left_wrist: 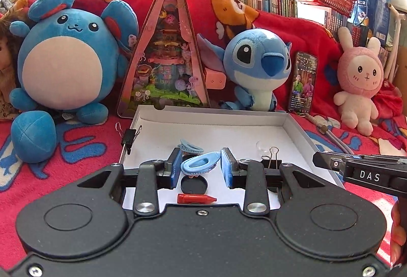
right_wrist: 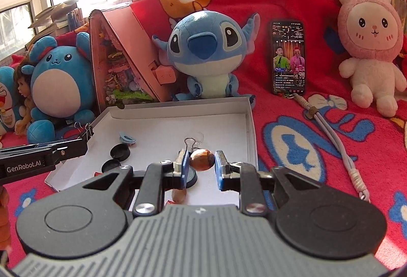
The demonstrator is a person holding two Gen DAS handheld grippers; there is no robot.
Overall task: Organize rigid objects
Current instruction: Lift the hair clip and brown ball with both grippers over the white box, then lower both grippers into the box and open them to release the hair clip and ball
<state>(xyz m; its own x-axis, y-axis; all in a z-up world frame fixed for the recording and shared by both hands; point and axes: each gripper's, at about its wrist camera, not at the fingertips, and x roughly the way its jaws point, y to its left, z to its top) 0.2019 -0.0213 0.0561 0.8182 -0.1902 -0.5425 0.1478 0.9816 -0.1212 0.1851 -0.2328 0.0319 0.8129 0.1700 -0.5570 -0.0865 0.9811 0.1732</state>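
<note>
A white shallow box (left_wrist: 292,124) lies on a red blanket; it also shows in the right wrist view (right_wrist: 250,129). My left gripper (left_wrist: 201,167) is shut on a light blue hair clip (left_wrist: 199,164) above the box floor. Below it lie a black round cap (left_wrist: 194,184), a red crayon piece (left_wrist: 195,199), a second blue clip (left_wrist: 190,146) and a black binder clip (left_wrist: 272,158). My right gripper (right_wrist: 201,168) is shut on a brown nut (right_wrist: 202,159) over the box. Another nut (right_wrist: 179,196) lies under it. Two black caps (right_wrist: 120,151) sit left.
Plush toys line the back: a round blue one (left_wrist: 63,60), Stitch (left_wrist: 257,60), a pink rabbit (right_wrist: 368,42). A pink triangular toy box (left_wrist: 165,53) and a phone (right_wrist: 288,58) lean on the blanket. A binder clip (left_wrist: 128,137) grips the box's left wall. A grey cord (right_wrist: 338,147) lies right.
</note>
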